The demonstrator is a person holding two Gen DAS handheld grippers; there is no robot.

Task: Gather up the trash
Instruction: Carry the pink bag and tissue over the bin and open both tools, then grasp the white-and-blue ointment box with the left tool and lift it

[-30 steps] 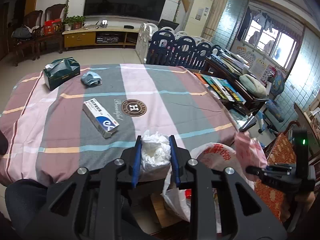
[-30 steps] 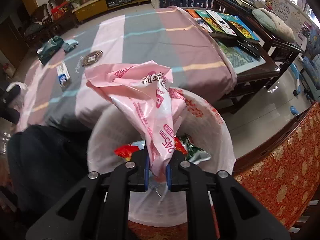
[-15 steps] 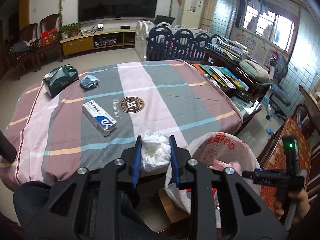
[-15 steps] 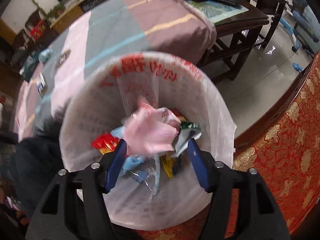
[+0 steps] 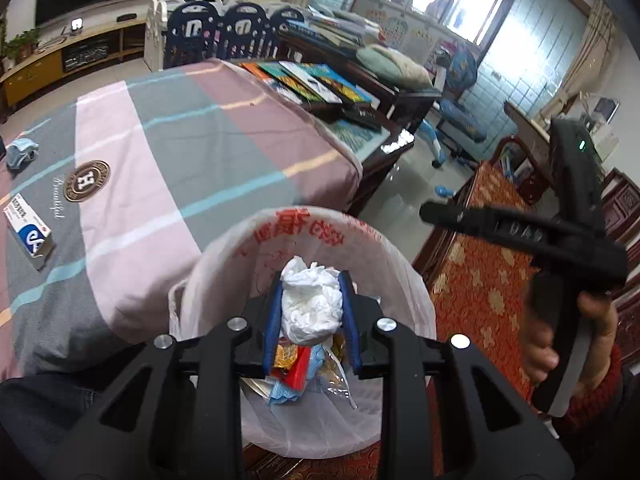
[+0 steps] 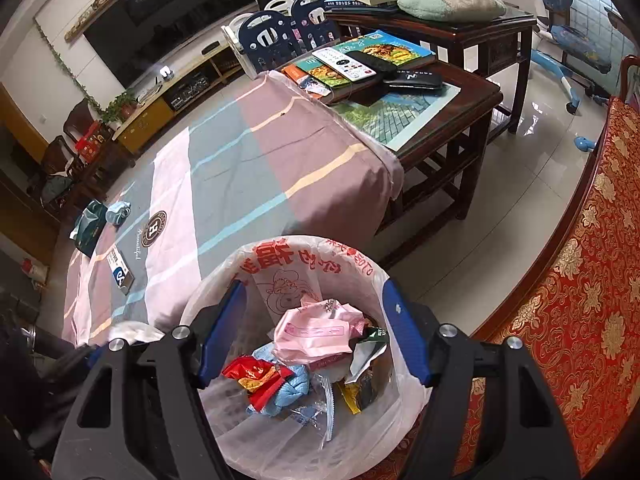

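My left gripper (image 5: 310,285) is shut on a crumpled white tissue (image 5: 312,308) and hangs over the mouth of the white bag-lined trash bin (image 5: 304,232). My right gripper (image 6: 315,286) is above the same bin (image 6: 304,258); its jaws are opening with nothing between the blue pads. Under it a pink plastic bag (image 6: 320,330) lies loose on several wrappers. On the striped tablecloth (image 5: 180,140) remain a blue and white box (image 5: 28,232), a crumpled blue mask (image 5: 20,152) and a green pack (image 6: 90,224).
A dark wooden side table (image 6: 472,92) with books and remotes stands right of the covered table. A red and gold patterned seat (image 6: 580,320) borders the bin on the right. A person's hand (image 5: 560,344) holds the right gripper's handle.
My left gripper carried the tissue from the table's edge to above the bin. My right gripper opened and let go of the pink bag, which dropped into the bin.
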